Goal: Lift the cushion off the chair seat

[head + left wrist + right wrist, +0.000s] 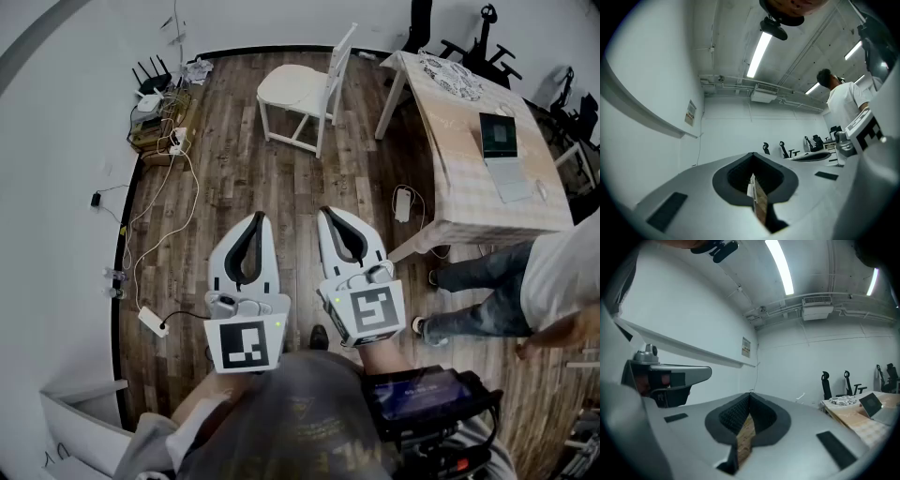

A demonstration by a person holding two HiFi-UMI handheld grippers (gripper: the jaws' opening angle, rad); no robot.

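Note:
A pale cream cushion (292, 86) lies on the seat of a white wooden chair (341, 58) far across the wood floor, at the top middle of the head view. My left gripper (254, 217) and right gripper (326, 213) hang side by side in front of me, well short of the chair, both pointing roughly level toward it. Each pair of jaws meets at the tips with nothing between them. In the left gripper view the left gripper (752, 156) faces a white wall, and the right gripper (749, 394) does the same in its own view. Neither gripper view shows the chair or cushion.
A table (450, 178) with a checked cloth, a laptop (499, 141) and a patterned plate (450, 75) stands at the right. A person in jeans (487, 291) stands beside it. Cables, a router (150, 101) and power strips line the left wall. A white adapter (404, 202) lies on the floor.

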